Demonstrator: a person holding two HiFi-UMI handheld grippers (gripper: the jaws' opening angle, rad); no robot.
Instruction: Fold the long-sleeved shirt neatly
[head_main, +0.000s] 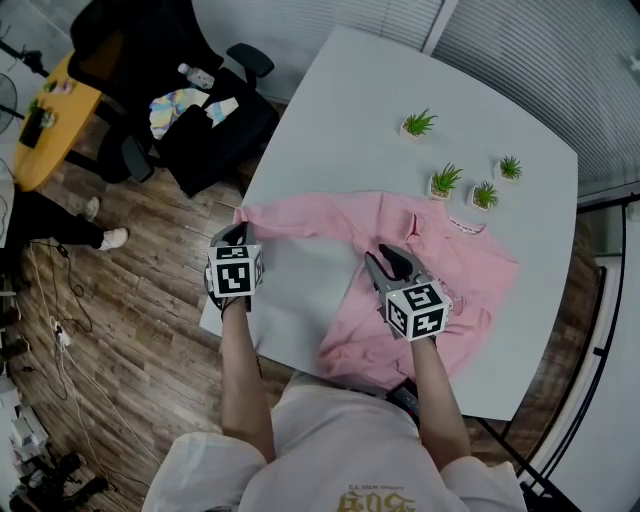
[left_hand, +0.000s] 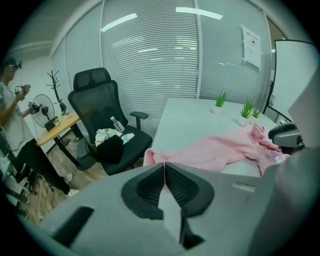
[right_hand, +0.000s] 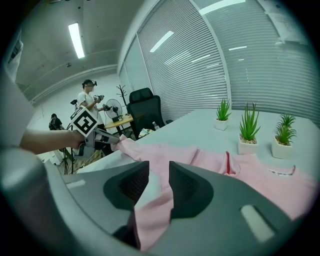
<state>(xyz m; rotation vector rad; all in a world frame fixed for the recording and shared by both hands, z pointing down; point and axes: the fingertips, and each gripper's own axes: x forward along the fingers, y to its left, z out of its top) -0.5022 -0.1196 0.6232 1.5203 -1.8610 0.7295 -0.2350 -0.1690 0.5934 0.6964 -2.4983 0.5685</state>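
Observation:
A pink long-sleeved shirt (head_main: 440, 270) lies spread on the white table (head_main: 330, 130), collar toward the far side. Its left sleeve (head_main: 300, 215) stretches out to the table's left edge. My left gripper (head_main: 233, 238) is shut on the sleeve's cuff (left_hand: 152, 157), which sticks out just past its closed tips (left_hand: 164, 165); the right gripper view shows it holding the cuff (right_hand: 120, 141) slightly off the table. My right gripper (head_main: 388, 262) hovers over the shirt's body near the armpit, its jaws (right_hand: 159, 172) apart. Shirt edge and table show through the gap.
Several small potted plants (head_main: 444, 181) stand beyond the shirt's collar. A black office chair (head_main: 190, 120) with clothes and a bottle sits off the table's left side, beside a yellow desk (head_main: 45, 120). A person (right_hand: 90, 107) stands in the background. The table's near-left edge (head_main: 225, 330) is close.

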